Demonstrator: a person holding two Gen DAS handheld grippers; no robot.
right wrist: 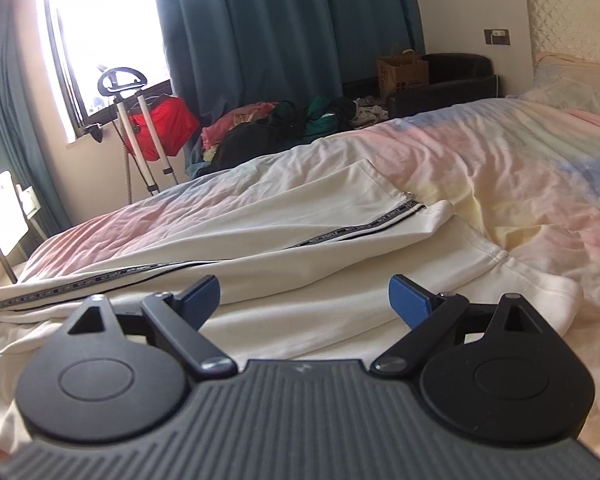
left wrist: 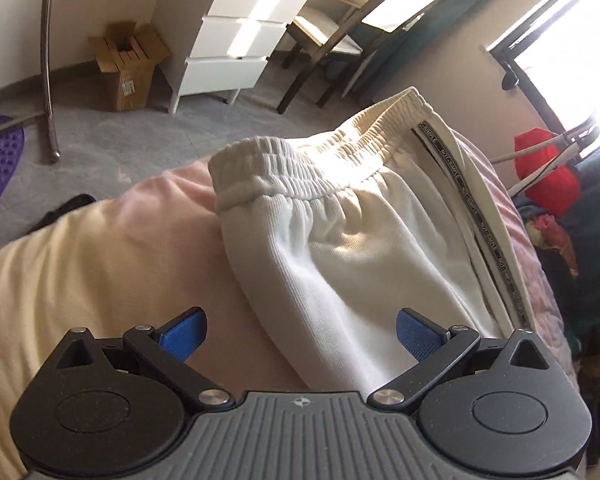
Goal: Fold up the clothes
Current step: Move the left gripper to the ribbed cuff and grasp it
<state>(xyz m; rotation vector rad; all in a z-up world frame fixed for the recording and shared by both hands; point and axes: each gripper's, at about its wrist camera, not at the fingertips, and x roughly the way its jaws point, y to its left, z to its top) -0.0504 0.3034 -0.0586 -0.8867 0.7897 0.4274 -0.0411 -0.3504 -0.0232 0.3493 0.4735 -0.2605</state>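
A pair of white sweatpants (left wrist: 364,248) with a black lettered side stripe lies flat on the bed. In the left wrist view its elastic waistband (left wrist: 312,160) is at the far end, near the bed's edge. My left gripper (left wrist: 300,336) hovers open just above the hip part, nothing between its blue pads. In the right wrist view the trouser legs (right wrist: 284,236) stretch away to the right, their hems (right wrist: 496,256) lying one beside the other. Low over the nearer leg, my right gripper (right wrist: 304,300) stands open and holds nothing.
The bed has a pastel pink, yellow and blue sheet (right wrist: 500,160). A heap of other clothes (right wrist: 284,124) lies past its far side, by teal curtains and a garment steamer (right wrist: 136,120). On the floor stand a white drawer unit (left wrist: 236,44), a cardboard box (left wrist: 128,68) and a chair (left wrist: 340,36).
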